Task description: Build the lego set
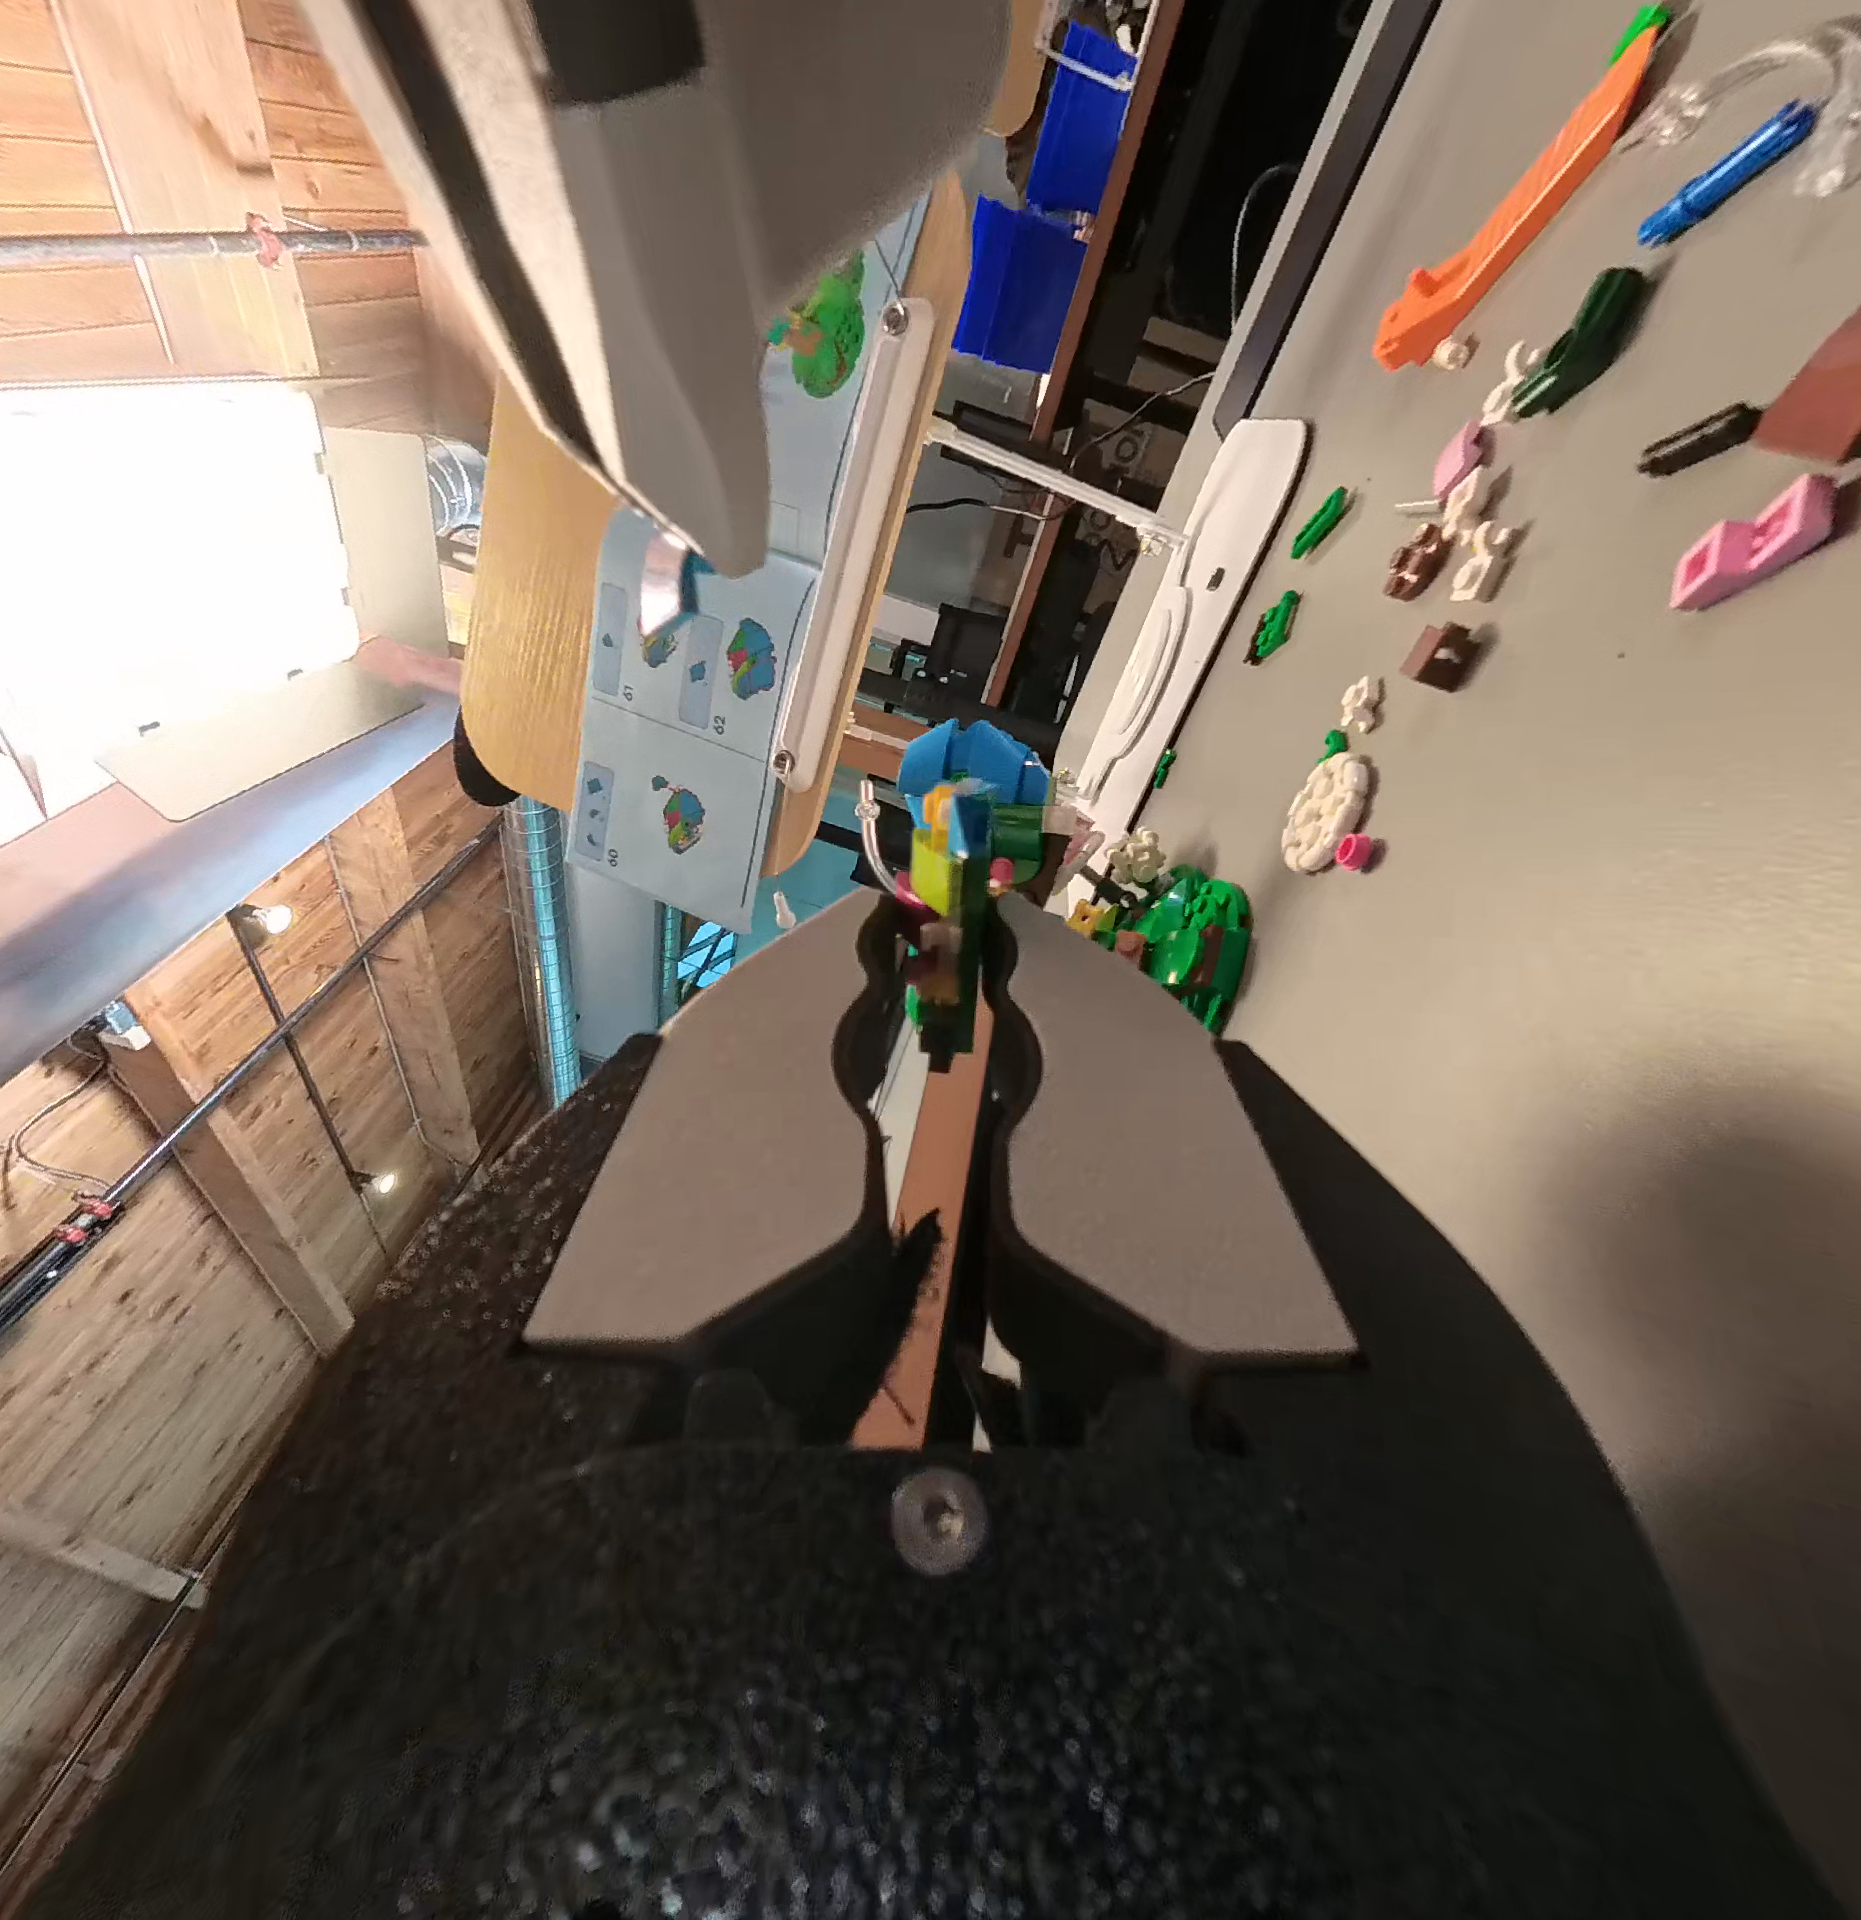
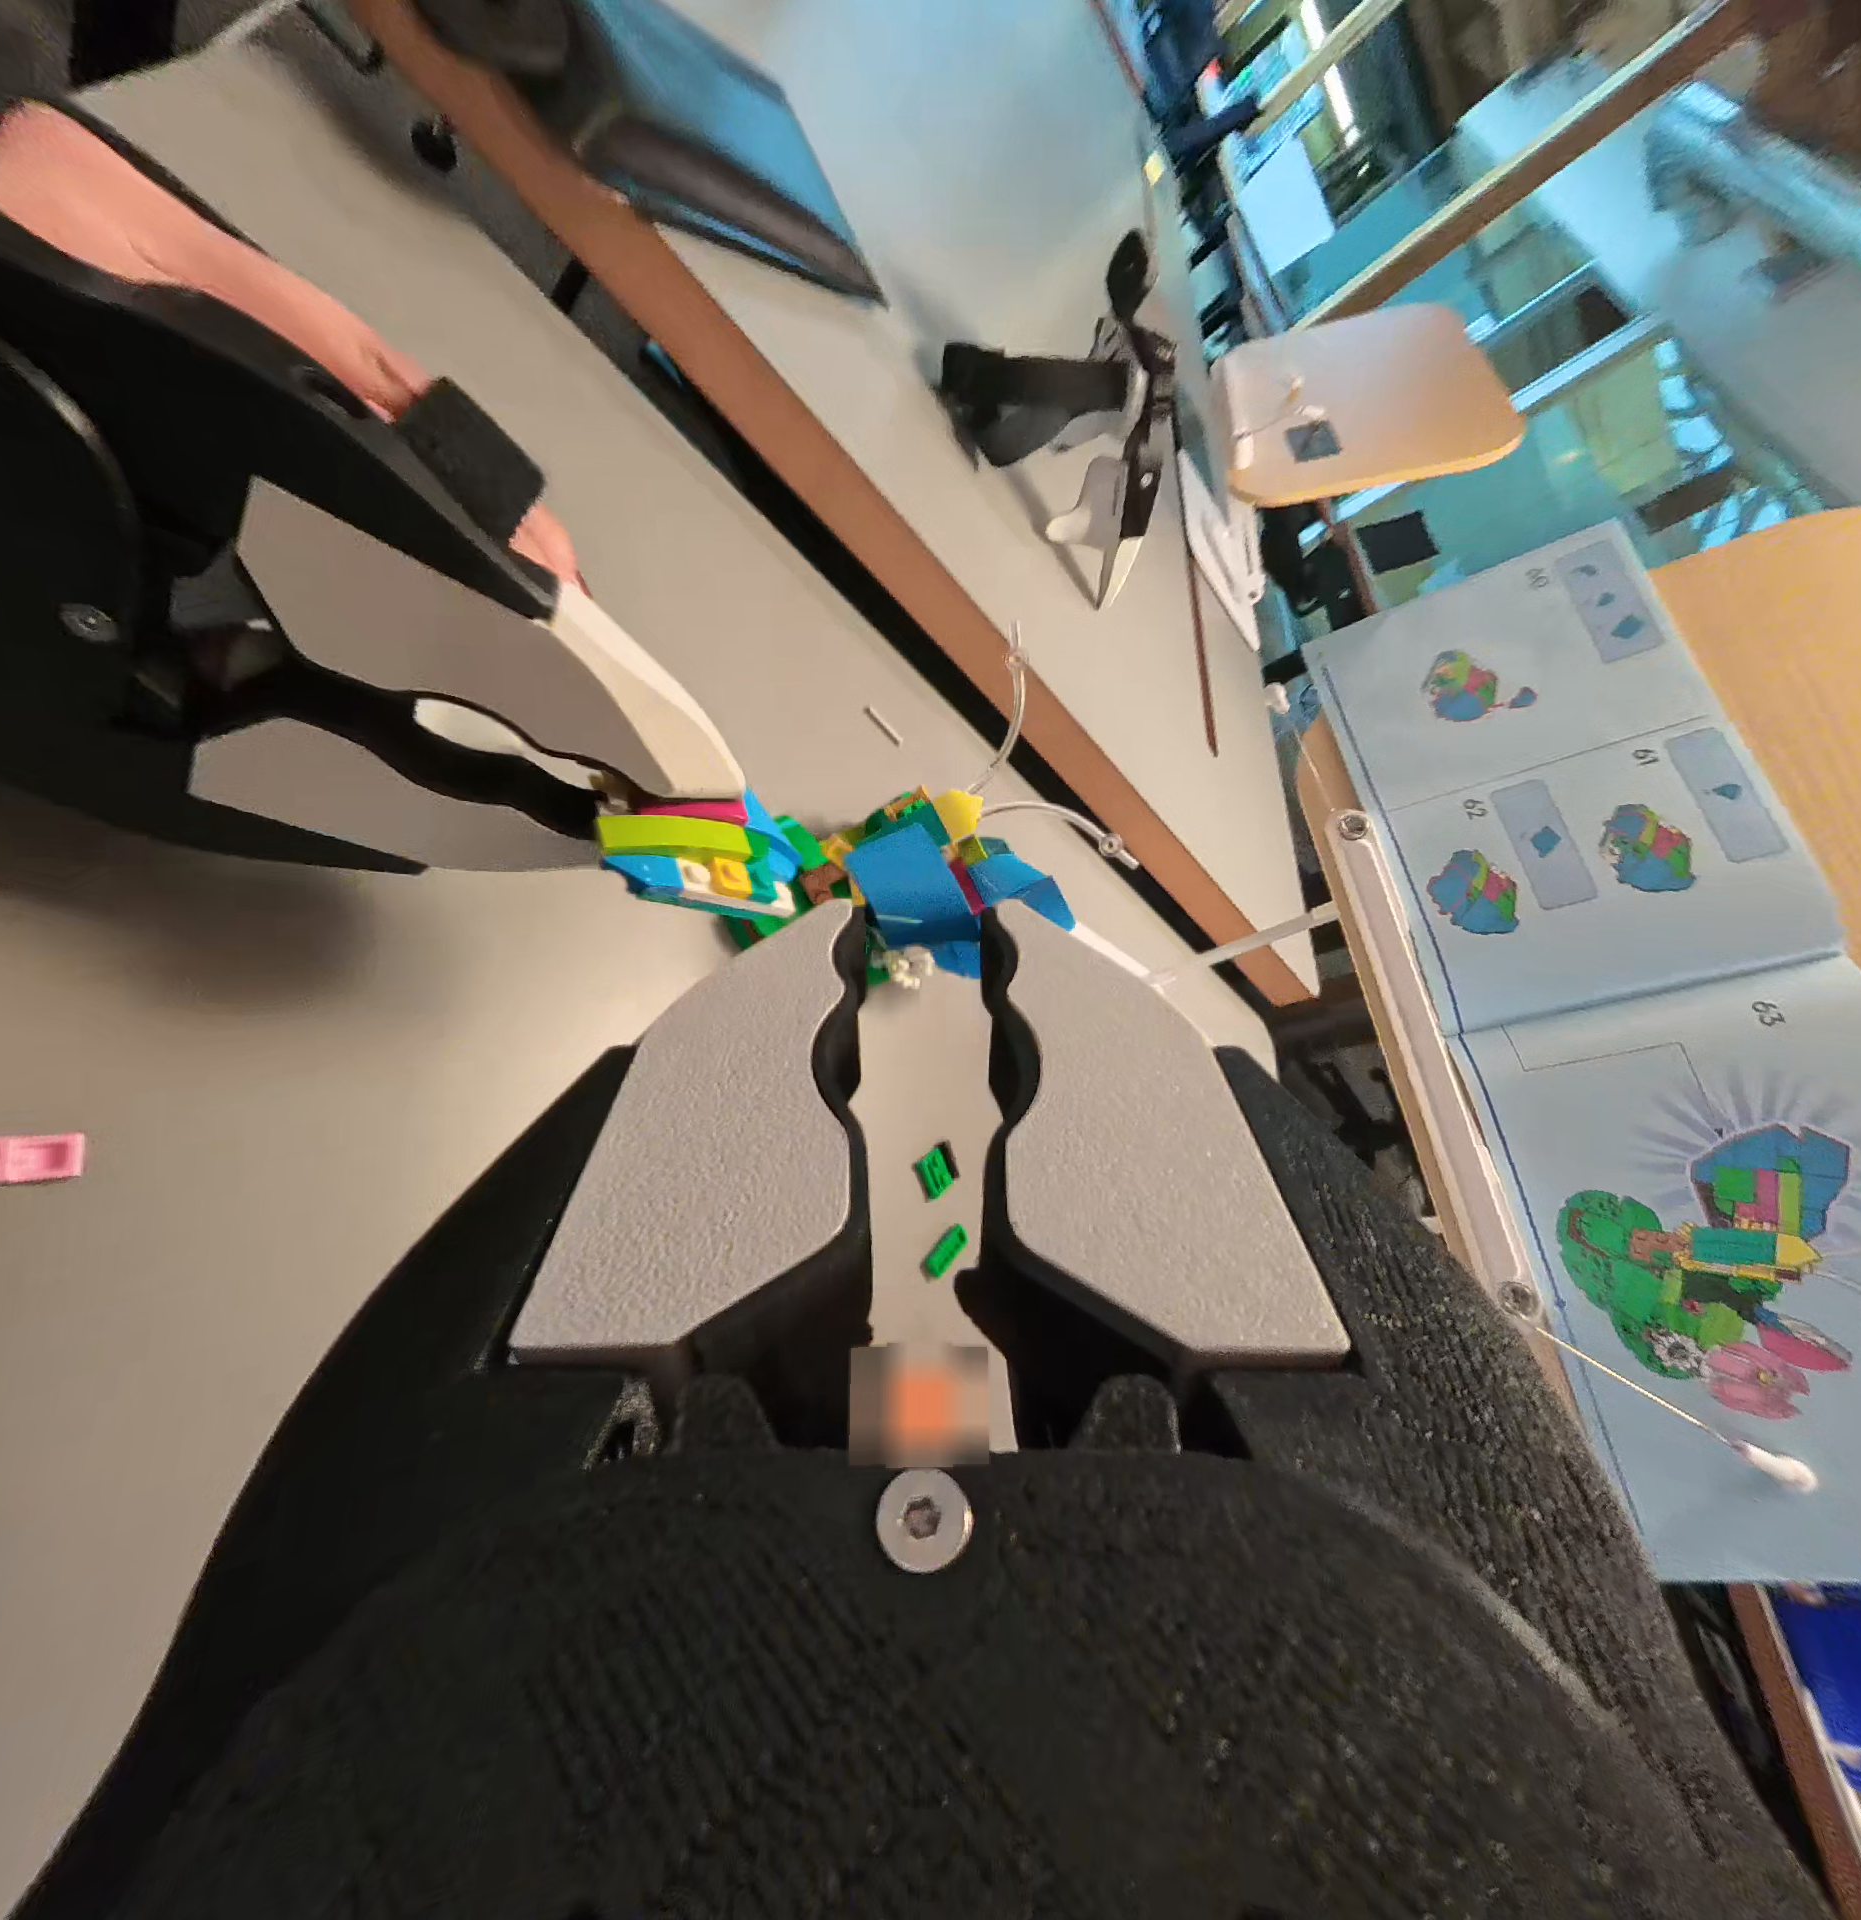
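Observation:
My left gripper (image 1: 936, 925) is shut on a small multicoloured lego build (image 1: 957, 821) with a blue wing, lime and green bricks and a clear antenna, held above the grey table (image 1: 1632, 935). In the right wrist view the left gripper (image 2: 604, 821) comes in from the left with that build (image 2: 687, 857). My right gripper (image 2: 921, 920) is shut on a small blue piece (image 2: 900, 888), right beside the build. In the left wrist view the right gripper (image 1: 687, 561) hangs blurred at the top, and the shiny piece (image 1: 664, 597) shows at its tip.
Loose parts lie on the table: an orange separator (image 1: 1508, 218), a pink brick (image 1: 1747, 540), a white round piece (image 1: 1326, 810), a green leafy base (image 1: 1196, 935). The open instruction booklet (image 2: 1591, 831) leans on a wooden stand. Scissors (image 2: 1123, 499) lie beyond. Small green pieces (image 2: 936, 1169) lie under my right gripper. The left gripper's tips are roughly 7 cm from the right gripper's.

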The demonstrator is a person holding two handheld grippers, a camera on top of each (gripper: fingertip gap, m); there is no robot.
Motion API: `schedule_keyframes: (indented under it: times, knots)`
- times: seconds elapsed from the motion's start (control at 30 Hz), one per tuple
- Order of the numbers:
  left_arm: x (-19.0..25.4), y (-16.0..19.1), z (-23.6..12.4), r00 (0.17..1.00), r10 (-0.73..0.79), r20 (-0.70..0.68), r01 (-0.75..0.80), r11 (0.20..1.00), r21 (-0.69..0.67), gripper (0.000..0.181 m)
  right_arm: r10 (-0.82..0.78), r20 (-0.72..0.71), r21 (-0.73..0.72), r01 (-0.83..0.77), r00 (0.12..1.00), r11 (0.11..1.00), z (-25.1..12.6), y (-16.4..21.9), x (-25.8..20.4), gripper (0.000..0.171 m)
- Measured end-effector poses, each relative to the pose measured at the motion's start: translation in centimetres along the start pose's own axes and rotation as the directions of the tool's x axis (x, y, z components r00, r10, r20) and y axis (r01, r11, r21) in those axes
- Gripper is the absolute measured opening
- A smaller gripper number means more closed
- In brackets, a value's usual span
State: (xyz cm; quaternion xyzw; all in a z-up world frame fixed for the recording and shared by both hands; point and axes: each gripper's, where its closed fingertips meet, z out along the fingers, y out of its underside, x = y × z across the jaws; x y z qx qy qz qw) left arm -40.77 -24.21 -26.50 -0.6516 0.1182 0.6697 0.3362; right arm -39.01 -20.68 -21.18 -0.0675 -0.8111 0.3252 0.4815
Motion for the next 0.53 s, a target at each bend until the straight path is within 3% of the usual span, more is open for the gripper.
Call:
schedule_keyframes:
  times: [0.03, 0.17, 0.33, 0.53]
  knots:
    - [-0.1, -0.1, 0.0, 1.0, 0.0, 0.005, 0.0, 1.0, 0.002, 0.015, -0.01, -0.018, 0.017, 0.01, 1.0, 1.0, -0.1, -0.1, -0.2, 0.019]
    - [0.0, -0.6, -0.2, 1.0, 0.028, 0.014, -0.028, 0.999, 0.022, 0.014, -0.085, -0.079, 0.049, 0.089, 0.993, 0.995, -0.3, -0.7, -0.5, 0.019]
    - [0.2, -1.0, -0.3, 0.996, 0.087, 0.024, -0.088, 0.996, 0.031, 0.015, -0.081, -0.045, 0.049, 0.083, 0.996, 0.995, -0.4, -0.8, -1.0, 0.018]
    - [0.0, -0.7, -0.3, 0.997, 0.067, 0.027, -0.068, 0.997, 0.022, 0.015, -0.042, 0.121, -0.126, 0.058, 0.992, 0.99, 0.1, 3.2, -2.8, 0.019]
